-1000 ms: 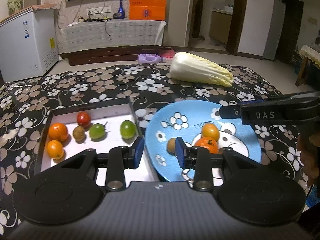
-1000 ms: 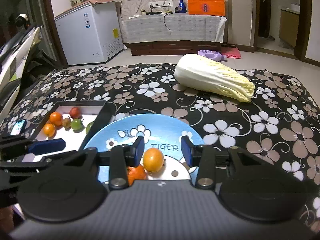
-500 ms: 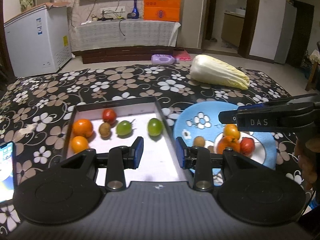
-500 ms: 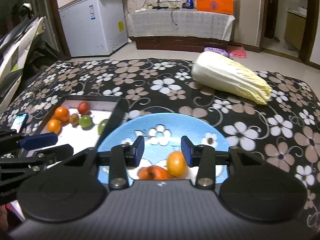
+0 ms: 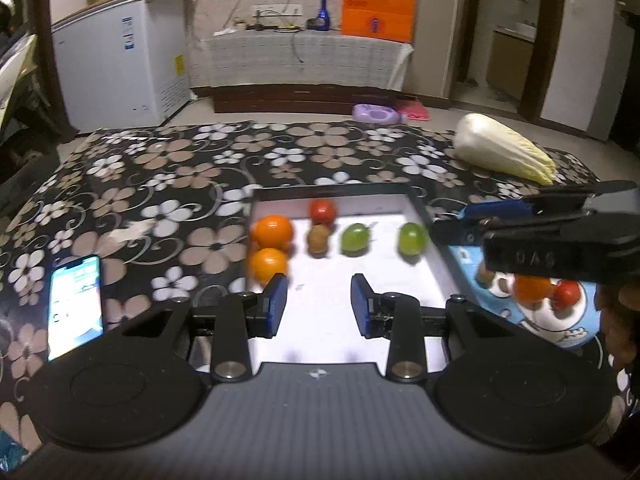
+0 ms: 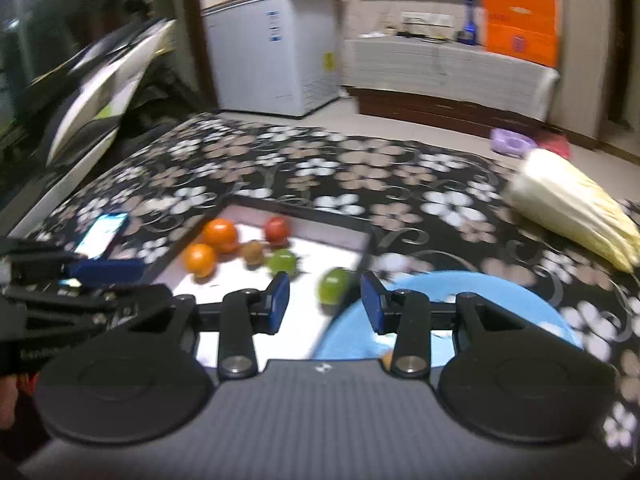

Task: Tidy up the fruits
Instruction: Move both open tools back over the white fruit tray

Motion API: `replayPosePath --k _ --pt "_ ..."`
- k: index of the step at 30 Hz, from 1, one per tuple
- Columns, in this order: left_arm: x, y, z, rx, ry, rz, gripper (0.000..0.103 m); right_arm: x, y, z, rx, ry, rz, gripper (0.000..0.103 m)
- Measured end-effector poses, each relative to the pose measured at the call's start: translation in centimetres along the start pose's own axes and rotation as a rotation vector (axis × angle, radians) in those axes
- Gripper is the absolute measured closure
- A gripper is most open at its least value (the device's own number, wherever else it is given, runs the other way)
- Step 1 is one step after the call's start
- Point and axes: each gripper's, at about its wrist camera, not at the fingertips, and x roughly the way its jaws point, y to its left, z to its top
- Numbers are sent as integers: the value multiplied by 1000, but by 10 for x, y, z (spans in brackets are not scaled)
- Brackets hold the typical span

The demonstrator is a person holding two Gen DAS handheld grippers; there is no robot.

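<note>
On the table covered with a black cloth printed with white and tan flowers (image 5: 168, 184), a shallow rectangular tray with dark walls and a white floor (image 5: 420, 208) sits near the middle. A round light-blue plate with a cartoon print (image 5: 560, 328) lies touching or just beside the tray's right wall.

The tray holds six fruits:
- Two orange citrus fruits (image 5: 271, 233) sit against the left wall, one in front of the other, touching.
- A red tomato-like fruit (image 5: 323, 210) lies near the far wall.
- A small brown kiwi-like fruit (image 5: 319, 240) lies just in front of the red one.
- Two round green fruits (image 5: 354, 239) lie toward the right wall, apart from each other.

The plate carries an orange fruit (image 5: 532, 288), a red fruit (image 5: 566, 295) touching it, and a brown fruit partly hidden behind the right gripper.

The left gripper (image 5: 319, 306) hangs over the near half of the tray. Its blue pads are parted with nothing between them.

The right gripper (image 6: 325, 302) hangs over the seam between tray and plate. Its jaws have just been closing, but they are parted and grasp nothing; one green fruit (image 6: 334, 285) lies on the tray floor beyond the gap.

A pale Chinese cabbage (image 5: 504, 150) lies near the far right corner of the table. A lit smartphone (image 5: 75, 306) lies near the left edge.
</note>
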Motion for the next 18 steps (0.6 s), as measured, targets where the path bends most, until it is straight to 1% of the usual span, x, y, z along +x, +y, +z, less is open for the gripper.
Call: replayPosePath --k 2,5,8,10,12,18 --pt "-1 10 0 -20 7 10 63 10 14 2 -40 9 42 63" --pt "-1 20 1 -51 15 5 63 31 33 6 -102 38 55 65" --pt "0 24 2 -52 20 12 63 53 41 8 -111 78 43 65" --pt "2 25 3 -51 29 12 63 64 40 9 -94 115 11 65" --pt "4 27 3 -51 35 13 63 73 35 10 -68 141 8 65" --pt "5 29 4 -66 43 4 63 93 35 15 -81 172 -19 65"
